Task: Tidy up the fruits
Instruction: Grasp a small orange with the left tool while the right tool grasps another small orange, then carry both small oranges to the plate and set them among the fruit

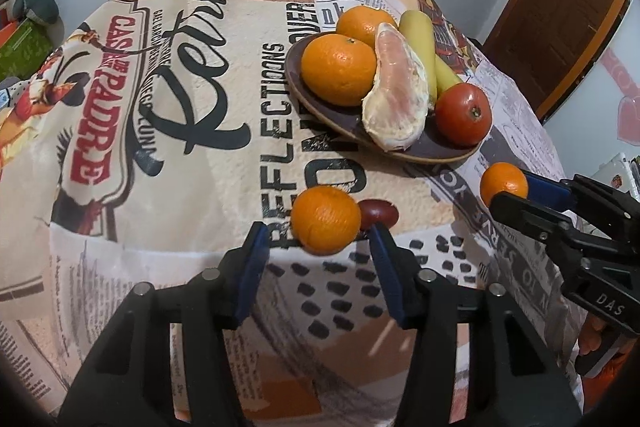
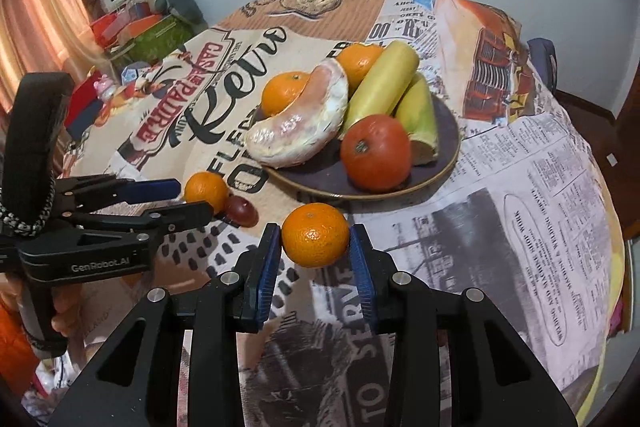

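Two grippers, one mandarin at each; plate loaded behind.
Right gripper: blue pads pressed on a small round orange mandarin, clamped. Left gripper: jaws partly open around a second orange mandarin, gap on one side; a dark red oval fruit sits just behind it. Only the right view shows the cut banana end. Brown plate: two mandarins, two yellow-green banana pieces, one peeled pomelo segment, one red tomato. Printed tablecloth bare left of the plate.
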Tool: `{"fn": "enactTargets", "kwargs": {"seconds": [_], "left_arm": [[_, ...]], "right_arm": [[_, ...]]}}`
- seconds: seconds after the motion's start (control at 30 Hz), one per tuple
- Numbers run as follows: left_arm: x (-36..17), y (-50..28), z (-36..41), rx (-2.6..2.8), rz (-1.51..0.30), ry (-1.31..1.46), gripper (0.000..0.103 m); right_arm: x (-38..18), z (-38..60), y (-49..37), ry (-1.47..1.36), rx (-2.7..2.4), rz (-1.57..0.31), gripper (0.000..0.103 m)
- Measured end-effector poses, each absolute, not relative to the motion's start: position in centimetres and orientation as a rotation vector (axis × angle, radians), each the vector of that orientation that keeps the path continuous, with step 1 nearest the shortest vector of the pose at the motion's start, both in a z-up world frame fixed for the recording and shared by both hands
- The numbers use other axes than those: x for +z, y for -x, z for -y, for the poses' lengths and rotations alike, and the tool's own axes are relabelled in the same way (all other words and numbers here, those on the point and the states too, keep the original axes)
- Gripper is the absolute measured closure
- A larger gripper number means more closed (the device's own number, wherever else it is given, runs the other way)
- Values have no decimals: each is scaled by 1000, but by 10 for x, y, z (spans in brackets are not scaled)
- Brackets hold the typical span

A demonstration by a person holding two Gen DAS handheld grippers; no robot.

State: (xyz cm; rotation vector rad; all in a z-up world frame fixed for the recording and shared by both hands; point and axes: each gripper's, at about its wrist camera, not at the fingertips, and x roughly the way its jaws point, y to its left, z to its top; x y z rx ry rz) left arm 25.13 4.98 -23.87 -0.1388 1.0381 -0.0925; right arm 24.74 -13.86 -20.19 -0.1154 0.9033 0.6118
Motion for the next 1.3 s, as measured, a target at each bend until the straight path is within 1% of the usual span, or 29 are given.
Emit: {"fn": "enactTargets", "kwargs": {"seconds": [0.1, 0.17, 0.4, 0.67, 0.83, 1.3], "left_arm": [[-241, -256, -48, -95, -1044, 141, 63], [-243, -258, -49, -97, -1042, 155, 66], [-239, -252, -45, -90, -1024, 129, 67], [-209, -246, -46, -91, -958, 127, 67], [-190, -250, -46, -96, -910, 132, 67], [-162, -278, -41, -107, -821, 124, 67]], "right_arm": [[-201, 140, -249, 111, 612, -900, 71], [-200, 141, -249, 113, 610, -897, 71], [-196, 147, -252, 106, 595, -884, 71], [-182, 150, -256, 98, 587, -846, 71], [-171, 152, -261, 96, 583, -814, 71], [-153, 151, -285, 108, 567, -752, 71]]}}
